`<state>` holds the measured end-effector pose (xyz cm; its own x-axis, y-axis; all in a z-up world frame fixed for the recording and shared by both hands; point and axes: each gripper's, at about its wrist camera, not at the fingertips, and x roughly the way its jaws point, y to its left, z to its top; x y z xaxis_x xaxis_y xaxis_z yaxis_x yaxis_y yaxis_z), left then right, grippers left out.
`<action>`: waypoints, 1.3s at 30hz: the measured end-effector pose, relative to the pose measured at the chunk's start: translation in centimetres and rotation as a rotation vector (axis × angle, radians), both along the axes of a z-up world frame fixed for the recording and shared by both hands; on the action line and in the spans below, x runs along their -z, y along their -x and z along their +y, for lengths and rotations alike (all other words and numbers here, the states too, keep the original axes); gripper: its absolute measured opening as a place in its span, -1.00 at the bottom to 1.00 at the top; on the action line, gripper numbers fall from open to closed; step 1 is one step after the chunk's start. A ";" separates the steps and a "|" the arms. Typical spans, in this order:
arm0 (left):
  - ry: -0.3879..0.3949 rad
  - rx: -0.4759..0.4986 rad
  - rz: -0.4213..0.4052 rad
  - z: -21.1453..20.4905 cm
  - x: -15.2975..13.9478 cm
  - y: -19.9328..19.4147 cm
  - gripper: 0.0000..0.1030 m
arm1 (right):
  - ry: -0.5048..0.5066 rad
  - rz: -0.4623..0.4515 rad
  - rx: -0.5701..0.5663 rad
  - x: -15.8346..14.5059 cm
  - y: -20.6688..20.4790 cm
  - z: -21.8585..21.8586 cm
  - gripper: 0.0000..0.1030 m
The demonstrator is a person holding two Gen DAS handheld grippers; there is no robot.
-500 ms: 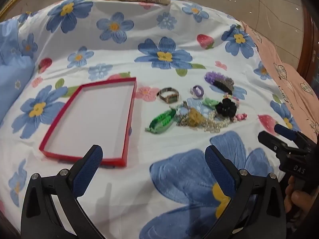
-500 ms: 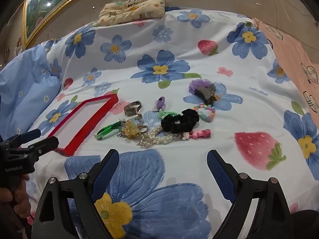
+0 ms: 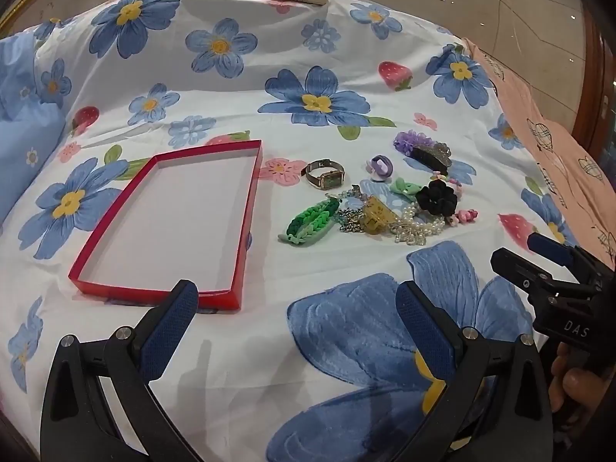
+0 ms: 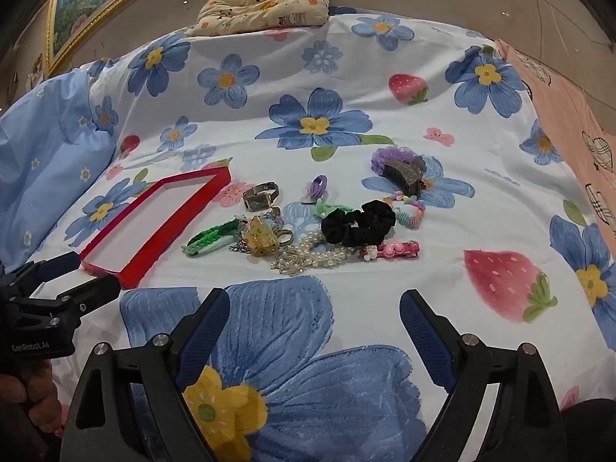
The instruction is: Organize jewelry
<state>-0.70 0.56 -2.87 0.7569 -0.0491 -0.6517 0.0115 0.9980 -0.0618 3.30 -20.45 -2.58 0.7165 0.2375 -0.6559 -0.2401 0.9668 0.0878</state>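
Observation:
An empty red tray (image 3: 246, 227) (image 4: 177, 227) lies on the flowered bedsheet. To its right is a heap of jewelry: a square-faced watch (image 3: 325, 177) (image 4: 260, 197), a green braided band (image 3: 310, 221) (image 4: 211, 239), a pearl string (image 3: 419, 227) (image 4: 319, 256), a black scrunchie (image 3: 437, 194) (image 4: 358, 227), a purple ring (image 3: 379, 165) and a dark hair claw (image 3: 431, 156) (image 4: 402, 173). My left gripper (image 3: 296, 323) is open and empty, near the tray's front corner. My right gripper (image 4: 313, 331) is open and empty, in front of the heap.
A panda-print pillow (image 4: 265, 5) lies at the far edge of the bed. A blue quilt (image 4: 42, 154) is bunched at the left and a pink cloth (image 3: 558, 154) lies at the right. A framed picture (image 4: 73, 4) hangs behind.
Both grippers have shifted slightly forward towards the tray and heap. Nothing on the bed has moved.

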 end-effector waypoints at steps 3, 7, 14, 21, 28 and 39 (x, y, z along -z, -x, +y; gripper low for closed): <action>-0.005 -0.003 0.000 -0.1 -0.2 0.0 1.00 | 0.003 -0.005 0.003 0.1 0.1 0.1 0.78; -0.015 0.003 -0.004 -0.3 -0.4 0.0 1.00 | -0.010 -0.010 0.006 -0.2 0.3 -0.2 0.78; -0.023 0.003 -0.008 -0.9 -0.3 0.2 1.00 | -0.015 -0.010 0.005 -0.5 0.4 -0.4 0.78; -0.025 0.005 -0.006 -0.8 -0.4 0.1 1.00 | -0.016 -0.007 0.004 -0.6 0.4 -0.3 0.78; -0.029 0.005 -0.009 -0.9 -0.5 0.2 1.00 | -0.019 -0.010 0.003 -0.6 0.4 -0.3 0.78; -0.028 0.004 -0.008 -1.1 -0.5 0.1 1.00 | -0.033 -0.014 0.001 -0.9 0.5 -0.3 0.78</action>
<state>-0.81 -0.52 -2.41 0.7620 -0.0336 -0.6467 0.0154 0.9993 -0.0337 2.83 -20.74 -1.69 0.7256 0.2578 -0.6380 -0.2403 0.9637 0.1161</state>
